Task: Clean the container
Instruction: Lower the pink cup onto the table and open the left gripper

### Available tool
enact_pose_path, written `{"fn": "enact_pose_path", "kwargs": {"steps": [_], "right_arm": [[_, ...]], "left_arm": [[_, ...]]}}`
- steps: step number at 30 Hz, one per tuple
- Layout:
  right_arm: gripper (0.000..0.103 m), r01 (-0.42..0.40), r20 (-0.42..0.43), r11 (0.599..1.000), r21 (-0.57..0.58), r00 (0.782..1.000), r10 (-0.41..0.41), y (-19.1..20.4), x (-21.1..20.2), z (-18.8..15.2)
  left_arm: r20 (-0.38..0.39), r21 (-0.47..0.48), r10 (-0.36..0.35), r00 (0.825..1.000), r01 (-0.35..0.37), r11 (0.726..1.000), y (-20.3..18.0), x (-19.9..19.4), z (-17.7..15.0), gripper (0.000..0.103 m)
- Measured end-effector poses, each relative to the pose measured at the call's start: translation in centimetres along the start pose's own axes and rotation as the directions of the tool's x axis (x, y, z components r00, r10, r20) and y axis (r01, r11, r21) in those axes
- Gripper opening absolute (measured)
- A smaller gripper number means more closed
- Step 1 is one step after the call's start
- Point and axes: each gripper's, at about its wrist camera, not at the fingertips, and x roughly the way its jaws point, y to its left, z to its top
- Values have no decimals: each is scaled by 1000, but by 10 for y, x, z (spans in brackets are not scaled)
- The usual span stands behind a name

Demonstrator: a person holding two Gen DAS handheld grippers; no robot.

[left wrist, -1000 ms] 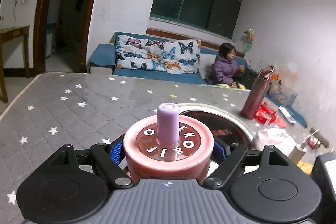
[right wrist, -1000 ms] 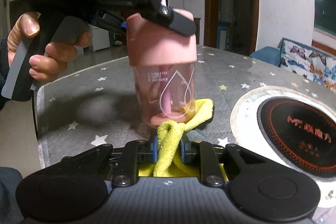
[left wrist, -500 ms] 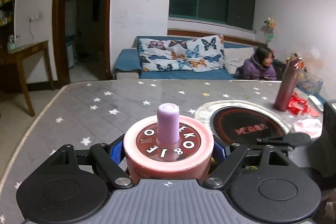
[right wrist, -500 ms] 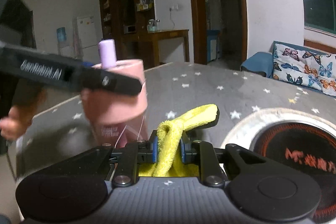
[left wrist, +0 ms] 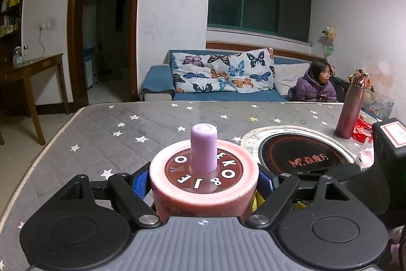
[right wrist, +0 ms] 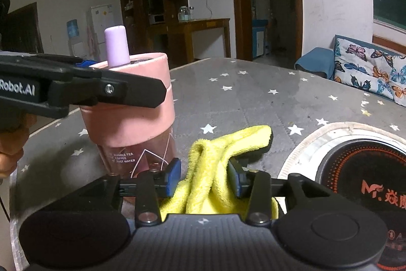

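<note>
My left gripper (left wrist: 203, 182) is shut on the pink lid of a pink bubble-tea cup (left wrist: 203, 182) with a lilac spout (left wrist: 203, 147). In the right wrist view the cup (right wrist: 132, 113) stands upright at the left, with the left gripper's finger (right wrist: 121, 93) across its lid. My right gripper (right wrist: 203, 175) has its jaws apart, and a yellow cloth (right wrist: 223, 154) lies loosely between them, just right of the cup. The cup's base is hidden behind the right gripper.
The table has a grey star-patterned cover (left wrist: 142, 128). A round black induction hob (left wrist: 302, 156) is set in it at the right. A tall pink bottle (left wrist: 349, 108) and red wrappers (left wrist: 362, 128) stand beyond it. A child (left wrist: 317, 85) sits on the sofa.
The right gripper's jaws have opened around the yellow cloth. The left gripper has turned and lowered the cup, which now stands lower and to the left of the cloth.
</note>
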Motion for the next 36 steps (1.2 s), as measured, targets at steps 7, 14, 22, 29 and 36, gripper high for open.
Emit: {"fn": "enact_pose_path", "kwargs": {"steps": [7,14,22,29,36], "right_arm": [[60,18,0,1000,-14,1000,-18,1,-13,0],[63,30,-2,999,-18,1000,-30,1,-22,-5],[71,63,-3,998,-5,998,-63,-4,-33,-11],[78,99,-25,995,30,995,-98,-14,-38,-24],[83,128,-43,990,60,991,-125,-20,-34,-32]], "left_arm": [[9,-17,-9,1000,10,1000,0,-6,-4,88],[30,-30,-11,999,12,999,1,-20,-7,93],[108,-43,1,994,4,999,7,-59,-11,103],[139,-100,66,988,-52,994,28,-90,-27,103],[54,-156,213,976,-202,967,59,-80,-46,103]]}}
